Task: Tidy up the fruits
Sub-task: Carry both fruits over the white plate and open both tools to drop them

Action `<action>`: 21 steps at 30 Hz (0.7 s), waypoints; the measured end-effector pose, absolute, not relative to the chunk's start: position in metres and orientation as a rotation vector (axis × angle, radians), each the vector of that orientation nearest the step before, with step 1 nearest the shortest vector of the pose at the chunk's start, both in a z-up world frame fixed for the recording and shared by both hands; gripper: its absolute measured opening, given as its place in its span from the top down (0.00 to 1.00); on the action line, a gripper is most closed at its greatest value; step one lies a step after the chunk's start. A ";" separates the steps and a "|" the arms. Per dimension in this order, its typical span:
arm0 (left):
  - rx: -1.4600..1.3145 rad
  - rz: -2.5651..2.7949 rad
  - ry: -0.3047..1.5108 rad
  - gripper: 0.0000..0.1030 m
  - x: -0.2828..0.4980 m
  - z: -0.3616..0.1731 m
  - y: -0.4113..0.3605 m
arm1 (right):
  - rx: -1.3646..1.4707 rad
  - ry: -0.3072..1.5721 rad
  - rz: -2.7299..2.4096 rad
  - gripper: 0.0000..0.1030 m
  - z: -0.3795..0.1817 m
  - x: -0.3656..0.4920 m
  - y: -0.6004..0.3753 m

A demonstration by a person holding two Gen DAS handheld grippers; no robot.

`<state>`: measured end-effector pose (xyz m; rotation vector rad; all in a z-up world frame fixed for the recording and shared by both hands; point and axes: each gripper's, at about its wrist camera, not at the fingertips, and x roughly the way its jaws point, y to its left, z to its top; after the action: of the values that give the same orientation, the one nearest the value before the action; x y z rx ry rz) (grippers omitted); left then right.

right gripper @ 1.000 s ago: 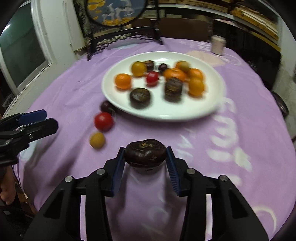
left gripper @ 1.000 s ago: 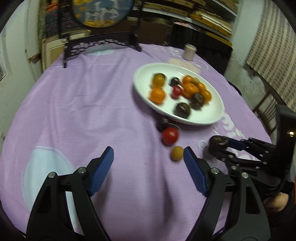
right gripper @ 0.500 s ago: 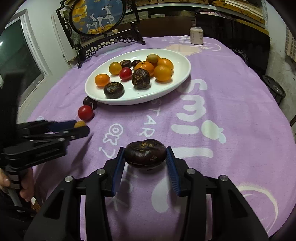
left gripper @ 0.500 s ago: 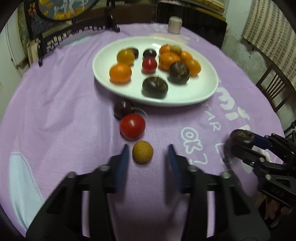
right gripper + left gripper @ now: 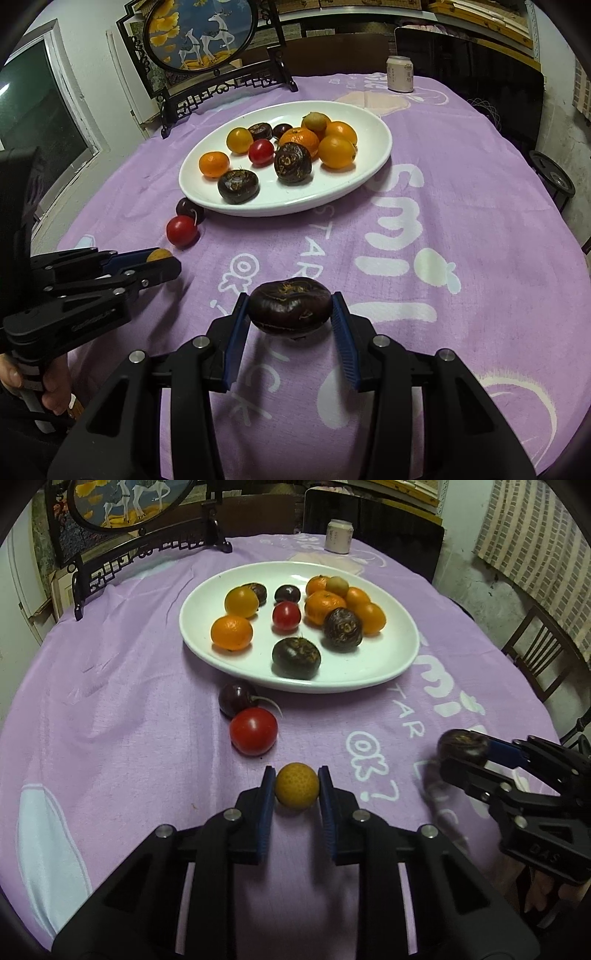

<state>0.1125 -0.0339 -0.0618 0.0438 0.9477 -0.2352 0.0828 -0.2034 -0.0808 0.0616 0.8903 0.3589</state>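
Round bench [image 5: 110, 686], draped in soft lilac cloth with white printed letters. On it I list:
- Oval white glazed plate [image 5: 402, 657], smooth, carrying glossy oranges, a red tomato and dark ridged water chestnuts.
- My right tongs [image 5: 290, 314], black frame with ribbed blue pads, pinching a flattened, dark brown water chestnut [image 5: 290, 306] above the cloth.
- Red tomato [image 5: 253, 731], shiny, touching a dark cherry [image 5: 234, 698] near the plate rim.
- My left tongs [image 5: 296, 784], clamped on a small, dimpled yellow fruit [image 5: 296, 784] on the cloth.
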 end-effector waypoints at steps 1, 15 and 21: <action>0.040 -0.240 0.944 0.77 0.111 -0.060 -0.033 | 0.062 0.889 0.358 0.57 -0.080 0.084 -0.203; 0.033 -0.200 0.884 0.77 0.221 -0.011 -0.030 | 0.005 0.837 0.321 0.57 -0.047 0.174 -0.191; 0.016 -0.199 0.939 0.77 0.262 -0.027 -0.037 | -0.009 0.890 0.296 0.57 -0.063 0.209 -0.189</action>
<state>0.2625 -0.0375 -0.0275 0.0163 0.9393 -0.1986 0.2092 -0.1893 -0.0626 -0.0092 0.8898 0.2957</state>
